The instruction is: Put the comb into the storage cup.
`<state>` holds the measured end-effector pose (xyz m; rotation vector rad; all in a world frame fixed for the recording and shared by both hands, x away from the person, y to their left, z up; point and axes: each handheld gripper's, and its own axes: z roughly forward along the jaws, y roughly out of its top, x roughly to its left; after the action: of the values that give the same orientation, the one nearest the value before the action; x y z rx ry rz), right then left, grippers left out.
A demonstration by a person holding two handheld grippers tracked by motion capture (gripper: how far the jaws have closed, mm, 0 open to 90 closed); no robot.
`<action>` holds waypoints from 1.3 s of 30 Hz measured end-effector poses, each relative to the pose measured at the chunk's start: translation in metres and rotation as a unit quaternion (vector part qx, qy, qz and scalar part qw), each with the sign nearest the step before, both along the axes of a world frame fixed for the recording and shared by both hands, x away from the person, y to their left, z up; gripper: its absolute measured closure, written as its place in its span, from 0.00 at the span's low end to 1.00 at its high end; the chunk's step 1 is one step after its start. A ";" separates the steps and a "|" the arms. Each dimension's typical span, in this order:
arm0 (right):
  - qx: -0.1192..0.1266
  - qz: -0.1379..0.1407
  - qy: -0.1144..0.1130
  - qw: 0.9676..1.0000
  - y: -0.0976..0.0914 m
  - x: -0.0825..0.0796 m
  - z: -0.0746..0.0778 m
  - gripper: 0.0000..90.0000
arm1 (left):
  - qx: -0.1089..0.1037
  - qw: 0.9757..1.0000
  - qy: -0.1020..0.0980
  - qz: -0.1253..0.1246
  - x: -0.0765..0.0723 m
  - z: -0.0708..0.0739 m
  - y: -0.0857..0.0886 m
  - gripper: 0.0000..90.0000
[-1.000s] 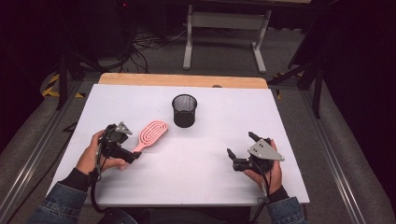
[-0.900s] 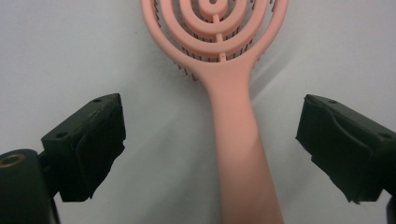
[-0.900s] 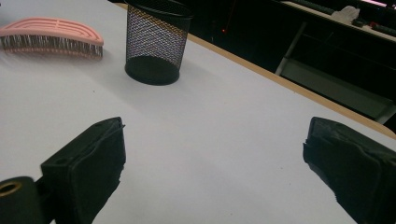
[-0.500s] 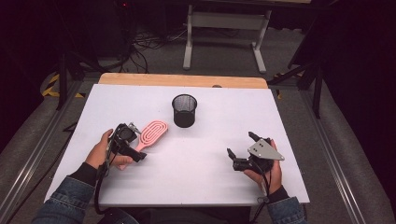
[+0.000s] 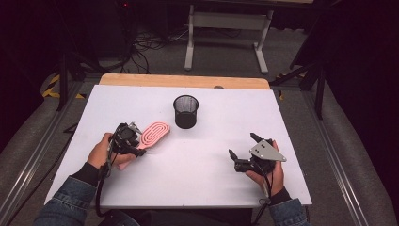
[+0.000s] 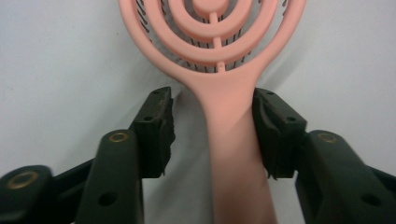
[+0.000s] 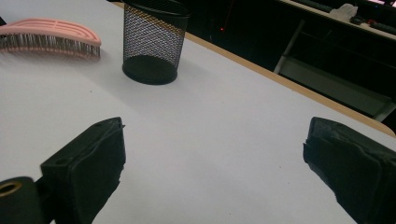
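Fingers, left: the left gripper [image 6: 212,135] has just been closing its fingers [image 6: 156,128] around the handle of the pink hairbrush [image 6: 219,70]; one pad looks against the handle's side, the other is apart from it, so nothing is pinched yet.
Fingers, right: the right gripper [image 7: 212,172] rests with its fingers [image 7: 91,163] spread wide and nothing between them.
Hairbrush: it lies bristles down on the white tabletop [image 5: 211,155], handle toward the person, head pointing at the black mesh cup [image 5: 186,111], which stands near but apart from it.
Risk, off-centre bite: with only one pad meeting the handle, I judge the closing could push the brush sideways and twist it.
Risk, slip: the handle looks smooth and tapered, so a grip this near the head may slide when lifted.
Risk, cup: a swinging brush head could tip the light cup.
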<state>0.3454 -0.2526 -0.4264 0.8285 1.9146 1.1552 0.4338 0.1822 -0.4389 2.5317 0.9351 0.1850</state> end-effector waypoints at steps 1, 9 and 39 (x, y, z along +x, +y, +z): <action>0.001 -0.001 0.001 1.000 0.000 0.000 0.000 0.07 | 0.001 1.000 -0.002 -0.003 0.000 0.000 -0.001 0.61; 0.000 0.003 0.006 1.000 0.000 0.001 0.000 0.07 | -0.001 1.000 -0.011 -0.012 -0.001 0.000 -0.001 0.77; 0.040 0.013 0.020 0.999 0.008 0.006 0.003 0.07 | -0.067 0.974 -0.217 0.021 -0.041 0.023 0.010 0.78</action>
<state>0.3513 -0.2445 -0.4237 0.8778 1.9274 1.2467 0.3924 0.1922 -0.4158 2.2174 0.7936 0.6379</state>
